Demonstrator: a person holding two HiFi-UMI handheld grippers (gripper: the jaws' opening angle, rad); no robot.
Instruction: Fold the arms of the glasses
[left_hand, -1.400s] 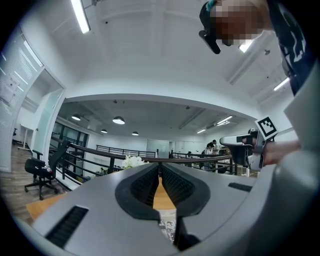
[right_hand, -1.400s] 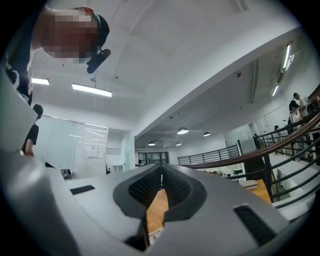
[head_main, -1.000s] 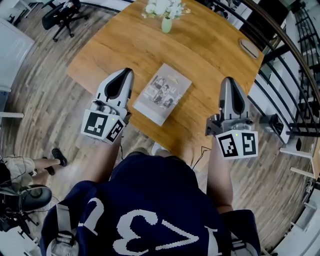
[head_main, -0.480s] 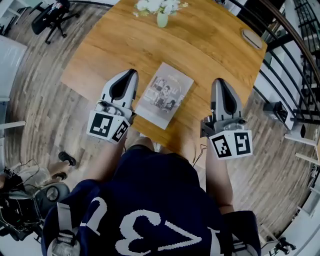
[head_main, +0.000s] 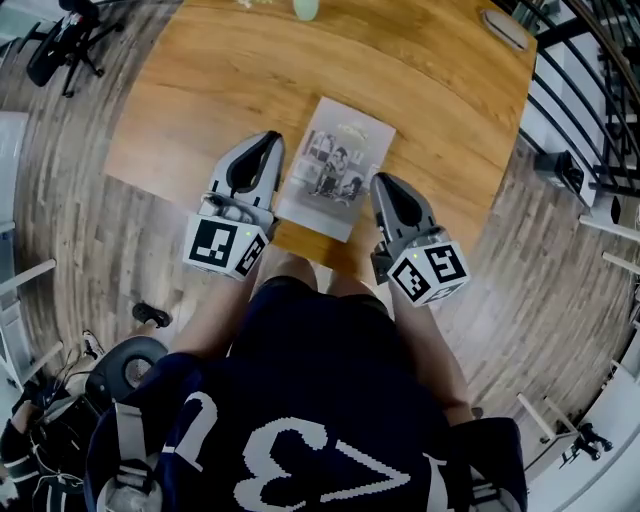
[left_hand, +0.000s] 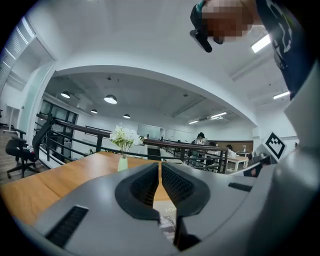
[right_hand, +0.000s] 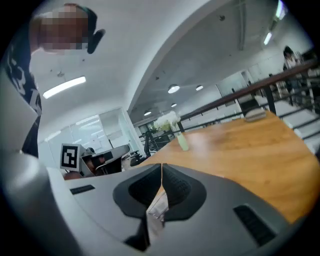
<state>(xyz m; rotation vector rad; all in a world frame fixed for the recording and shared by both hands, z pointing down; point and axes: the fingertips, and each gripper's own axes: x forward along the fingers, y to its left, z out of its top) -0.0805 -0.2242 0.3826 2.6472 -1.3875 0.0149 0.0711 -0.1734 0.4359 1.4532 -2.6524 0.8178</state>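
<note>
Glasses case (head_main: 503, 29) — flat brownish oval, far table (head_main: 430, 100) corner

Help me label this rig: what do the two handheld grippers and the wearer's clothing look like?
The grey plastic left gripper and right gripper are tapered wedges with black ribbed pads, each carrying a white cube of black square markers at the rear. The person wears a navy top with white numerals.

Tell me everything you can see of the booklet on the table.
The booklet is thin, pale grey, with a dark picture on its cover. It lies closed and flat, slightly askew, on the wooden table near its front edge, between the left hand-held gripper and right hand-held gripper, both shut.
</note>
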